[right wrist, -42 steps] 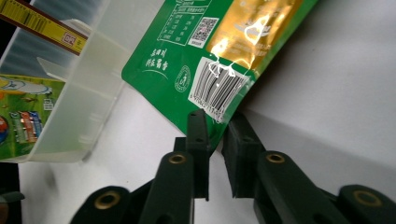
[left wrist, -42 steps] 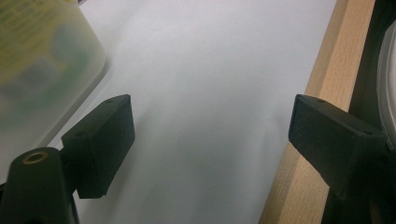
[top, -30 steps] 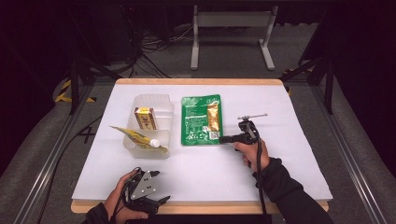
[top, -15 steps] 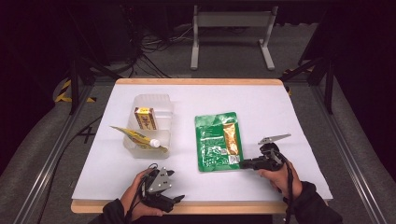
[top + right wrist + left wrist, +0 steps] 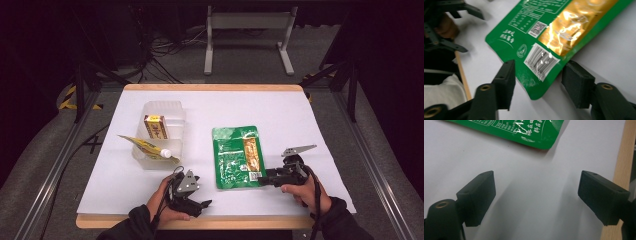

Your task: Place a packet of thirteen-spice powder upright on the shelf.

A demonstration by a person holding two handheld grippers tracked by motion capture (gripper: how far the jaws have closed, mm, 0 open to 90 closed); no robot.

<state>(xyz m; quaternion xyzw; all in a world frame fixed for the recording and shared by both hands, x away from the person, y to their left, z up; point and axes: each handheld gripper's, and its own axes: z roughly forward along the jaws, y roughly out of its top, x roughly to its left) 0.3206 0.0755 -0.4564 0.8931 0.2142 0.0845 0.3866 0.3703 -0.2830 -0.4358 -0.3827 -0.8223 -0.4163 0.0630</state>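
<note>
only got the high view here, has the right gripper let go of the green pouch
Observer: Yes. In the right gripper view the right gripper has just been opening; the green pouch corner lies between its fingers, untouched.
Operator: what's printed on that corner
Observer: A barcode, with a QR code farther up.
Operator: left gripper holding anything
Observer: No. The left gripper is open over bare white table.

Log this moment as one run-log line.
right gripper: jaws just opened, astride corner of green pouch, not gripping | left gripper: open, empty, over white sheet | pouch flat
</note>
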